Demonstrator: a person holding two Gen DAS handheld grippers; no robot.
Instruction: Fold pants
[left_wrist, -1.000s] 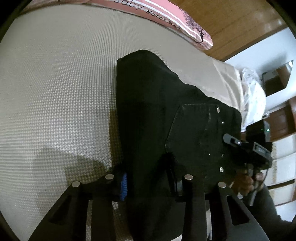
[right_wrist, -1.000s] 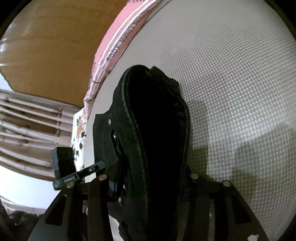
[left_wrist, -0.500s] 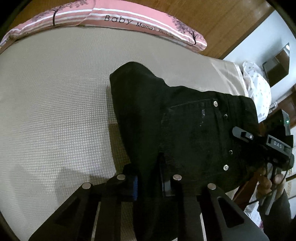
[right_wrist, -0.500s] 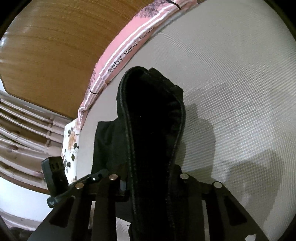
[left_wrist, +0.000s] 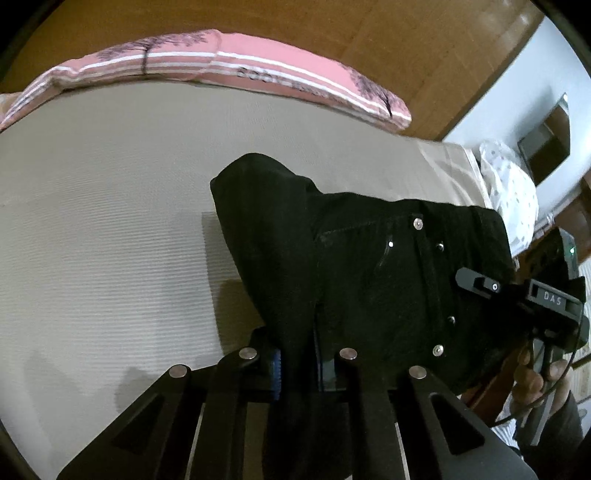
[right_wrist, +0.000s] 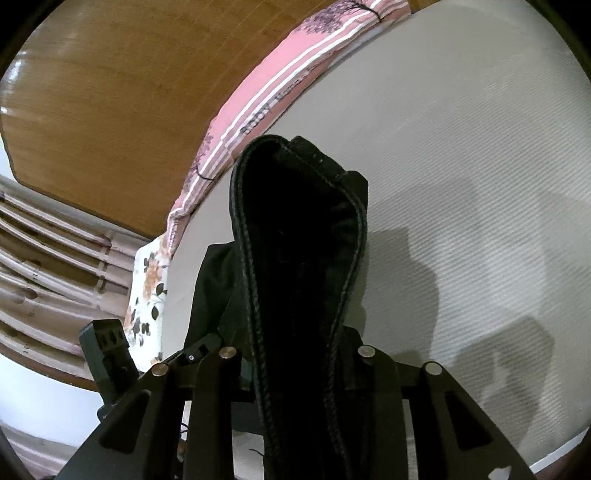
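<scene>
- Black jeans held up off the beige bed sheet by both tools; shadow on the sheet beneath suggests the garment hangs clear of it, at least at the near end.
- Left gripper: jaws narrow, pinched on a fold of the denim near the riveted pocket. Right gripper: jaws likewise drawn in on a thick, doubled, seamed edge that stands up in a loop in front of the camera.
- Judgement: the two grips sit at opposite sides of the waist end, so the cloth spans between them under light tension. This looks like a carry or lay-down stage of a fold; exact fold count cannot be told, since the fabric is dark and bunched.
- Far end of the jeans droops toward the sheet in the left wrist view; contact there is unclear.
- Right gripper also shows in the left wrist view at the far right, with the person's hand on its handle.
- Surroundings: pink striped pillow along the wooden headboard, well apart from the jeans; floral cloth at the bed's edge.
- Sheet ahead of the jeans carries nothing I can see; no obstruction to laying the garment down. Risk: the thick edge slipping from the narrow pinch.
</scene>
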